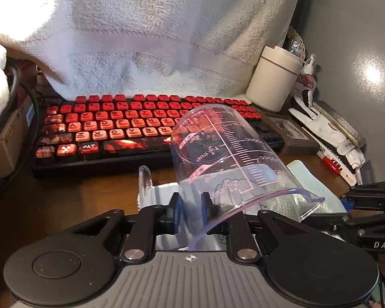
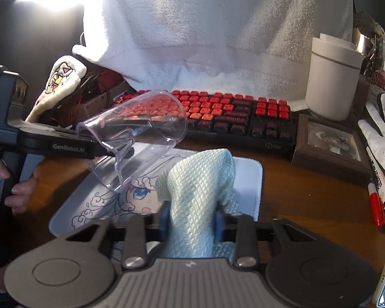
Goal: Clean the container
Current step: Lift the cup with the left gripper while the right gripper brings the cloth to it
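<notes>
left gripper (image 1: 190, 206) clamps cup (image 1: 225, 154) rim, cup tipped in air over mat (image 2: 246, 166) | right gripper (image 2: 191, 218) clamps cloth (image 2: 200, 179), just beside cup, not inside | you're mid-job or finishing: cleanliness unreadable

Clear measuring cup (image 1: 225, 154) tilted on its side, crumpled blue cloth (image 2: 200, 187) beside it.

I'm seeing a red keyboard (image 2: 218, 113) sitting under a draped white towel (image 2: 205, 25), a cream canister (image 2: 332, 77) standing beside a framed picture (image 2: 328, 143).
</notes>
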{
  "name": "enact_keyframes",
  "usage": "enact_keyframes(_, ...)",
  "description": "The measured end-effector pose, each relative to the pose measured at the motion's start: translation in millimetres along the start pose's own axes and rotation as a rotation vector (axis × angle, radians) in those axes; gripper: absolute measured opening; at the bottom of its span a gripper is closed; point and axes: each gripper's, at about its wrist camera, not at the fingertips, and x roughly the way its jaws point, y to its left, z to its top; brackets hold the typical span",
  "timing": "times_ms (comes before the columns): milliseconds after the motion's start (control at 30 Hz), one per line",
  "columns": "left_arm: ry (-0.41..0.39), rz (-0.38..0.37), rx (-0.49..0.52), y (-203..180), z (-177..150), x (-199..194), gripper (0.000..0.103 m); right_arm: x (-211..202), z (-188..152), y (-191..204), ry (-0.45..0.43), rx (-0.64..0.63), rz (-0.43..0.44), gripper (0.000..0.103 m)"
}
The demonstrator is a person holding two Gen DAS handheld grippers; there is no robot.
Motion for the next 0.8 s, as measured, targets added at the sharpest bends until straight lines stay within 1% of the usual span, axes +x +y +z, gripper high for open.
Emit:
enact_keyframes(133, -0.017, 0.012, 0.029, -6, -3, 0, 0.022, 0, -3, -3, 0.005, 0.03, 0.013, 0.019)
enact_keyframes(233, -0.031, 0.002, 0.04, -9, -6, 1, 0.028, -4, 7, -9, -0.02, 0.044, 0.024, 0.019)
enact_keyframes(267, -0.036, -0.001, 0.043, -11, -7, 1, 0.033, -6, 12, -10, -0.032, 0.042, 0.028, 0.019)
enact_keyframes(300, -0.039, -0.005, 0.046, -11, -8, 1, 0.036, -8, 17, -10, -0.047, 0.034, 0.028, 0.019)
enact_keyframes(567, -0.039, -0.031, 0.037, -6, -6, 1, 0.041, -10, 70, 1, -0.183, -0.085, 0.044, 0.019)
enact_keyframes(700, -0.037, -0.035, 0.042, -8, -6, 1, 0.045, 10, 96, 13, -0.187, -0.164, 0.103, 0.019)
enact_keyframes(800, -0.036, -0.035, 0.049, -9, -7, 2, 0.046, 23, 105, 23, -0.174, -0.2, 0.195, 0.019)
